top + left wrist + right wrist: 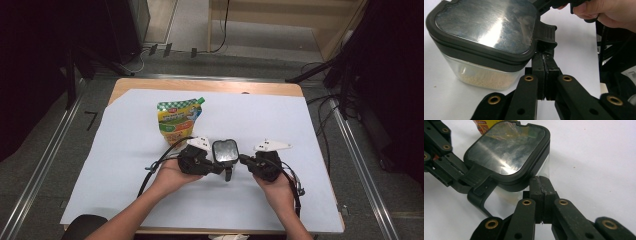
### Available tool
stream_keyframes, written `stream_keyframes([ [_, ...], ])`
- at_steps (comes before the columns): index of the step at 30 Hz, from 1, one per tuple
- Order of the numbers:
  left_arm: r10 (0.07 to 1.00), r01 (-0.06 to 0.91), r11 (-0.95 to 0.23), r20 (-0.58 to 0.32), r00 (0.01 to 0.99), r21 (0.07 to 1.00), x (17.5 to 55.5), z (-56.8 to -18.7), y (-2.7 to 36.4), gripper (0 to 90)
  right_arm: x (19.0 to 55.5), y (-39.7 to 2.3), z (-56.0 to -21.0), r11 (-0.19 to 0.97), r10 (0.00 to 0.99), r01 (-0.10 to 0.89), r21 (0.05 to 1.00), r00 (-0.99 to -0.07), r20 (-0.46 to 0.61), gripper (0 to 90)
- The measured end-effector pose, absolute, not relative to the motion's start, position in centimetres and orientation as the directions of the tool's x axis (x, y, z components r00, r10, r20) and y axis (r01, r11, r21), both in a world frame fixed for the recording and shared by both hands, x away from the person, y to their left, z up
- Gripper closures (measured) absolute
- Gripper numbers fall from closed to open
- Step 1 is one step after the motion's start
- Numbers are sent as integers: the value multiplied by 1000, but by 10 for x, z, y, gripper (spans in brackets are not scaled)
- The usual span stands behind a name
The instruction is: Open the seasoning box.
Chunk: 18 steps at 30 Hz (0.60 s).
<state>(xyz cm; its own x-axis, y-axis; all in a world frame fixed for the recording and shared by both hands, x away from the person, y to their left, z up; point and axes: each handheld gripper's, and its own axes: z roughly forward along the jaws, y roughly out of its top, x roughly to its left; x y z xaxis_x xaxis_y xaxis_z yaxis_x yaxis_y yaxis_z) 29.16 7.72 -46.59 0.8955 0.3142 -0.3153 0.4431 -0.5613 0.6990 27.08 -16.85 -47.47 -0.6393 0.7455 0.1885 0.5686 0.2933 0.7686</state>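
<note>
Both pairs of jaws were pressed fully together, with nothing held. The left gripper (pixel 544 62) was set against the clear container (pixel 225 151) by its latch, the right gripper (pixel 541 186) against its side wall. Behind the container, a pouch (pixel 177 121) lay on the white sheet (pixel 300 130) covering the table.

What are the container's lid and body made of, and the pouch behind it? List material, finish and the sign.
Lid: brushed metal panel, probably steel, mirror glare; matte black plastic rim.
Container body: clear plastic or glass; pale grains show through.
Pouch: glossy printed plastic film, green screw cap.
</note>
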Motion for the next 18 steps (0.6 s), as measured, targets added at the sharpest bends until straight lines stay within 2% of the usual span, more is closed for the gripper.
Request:
stream_keyframes([
  [3, 307, 461, -567, -345, 887, 683, 293, -465, 79, 857, 270, -170, -473, 286, 746, 581, 762, -634, 204, 900],
  [8, 298, 451, -587, -339, 892, 673, 290, -458, 85, 729, 257, -173, -468, 284, 735, 575, 767, -645, 211, 900],
  [9, 291, 442, -595, -333, 897, 671, 290, -456, 88, 729, 255, -174, -466, 287, 733, 570, 770, -648, 207, 900],
  [12, 299, 434, -593, -315, 901, 678, 290, -453, 96, 628, 243, -174, -462, 304, 716, 557, 773, -668, 200, 900],
  [18, 320, 458, -541, -331, 888, 705, 299, -451, 116, 529, 237, -168, -458, 310, 692, 551, 774, -689, 213, 900],
])
